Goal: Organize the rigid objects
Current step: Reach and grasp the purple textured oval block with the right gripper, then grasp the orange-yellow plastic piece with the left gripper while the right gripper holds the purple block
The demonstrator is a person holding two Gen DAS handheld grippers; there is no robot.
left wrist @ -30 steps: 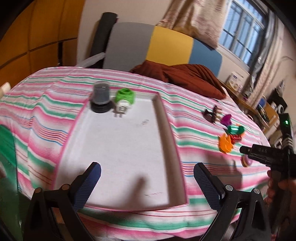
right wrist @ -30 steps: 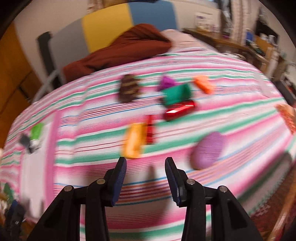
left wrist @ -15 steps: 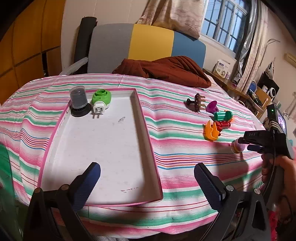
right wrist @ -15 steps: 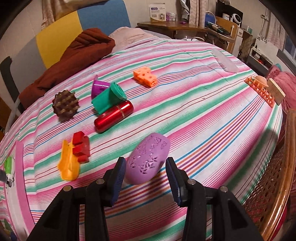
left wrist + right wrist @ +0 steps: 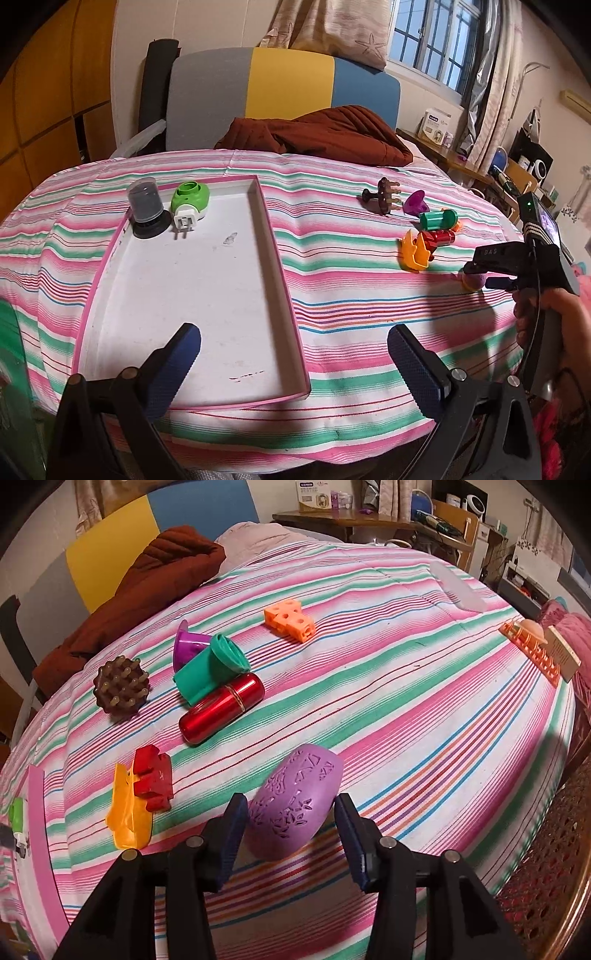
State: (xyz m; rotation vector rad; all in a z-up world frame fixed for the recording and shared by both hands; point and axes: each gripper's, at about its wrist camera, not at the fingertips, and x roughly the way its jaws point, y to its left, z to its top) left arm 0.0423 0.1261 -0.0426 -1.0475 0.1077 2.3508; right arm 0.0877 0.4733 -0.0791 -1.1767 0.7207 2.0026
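Observation:
A purple oval case (image 5: pixel 299 794) lies on the striped bedspread between the fingers of my right gripper (image 5: pixel 290 812). Its jaws are opening and the pads stand beside the case with thin gaps. In the left wrist view that gripper (image 5: pixel 491 273) hangs low at the right, held by a hand. My left gripper (image 5: pixel 291 336) is open and empty above the front of the white tray (image 5: pixel 192 288). A grey capped jar (image 5: pixel 146 206) and a green plug-in device (image 5: pixel 190 201) stand at the tray's far end.
Beyond the purple case lie a red tube (image 5: pixel 221 709), a green cylinder (image 5: pixel 208 672), a purple funnel (image 5: pixel 188 646), a brown knobbed brush (image 5: pixel 120 690), an orange cube block (image 5: pixel 290 620), an orange clip (image 5: pixel 127 819) and a red puzzle piece (image 5: pixel 153 779). An orange rack (image 5: pixel 532 646) sits at the right edge.
My right gripper has come down and forward over the purple case, which now sits between its fingers, and the fingers stand wider apart. The left gripper has shifted sideways along the tray.

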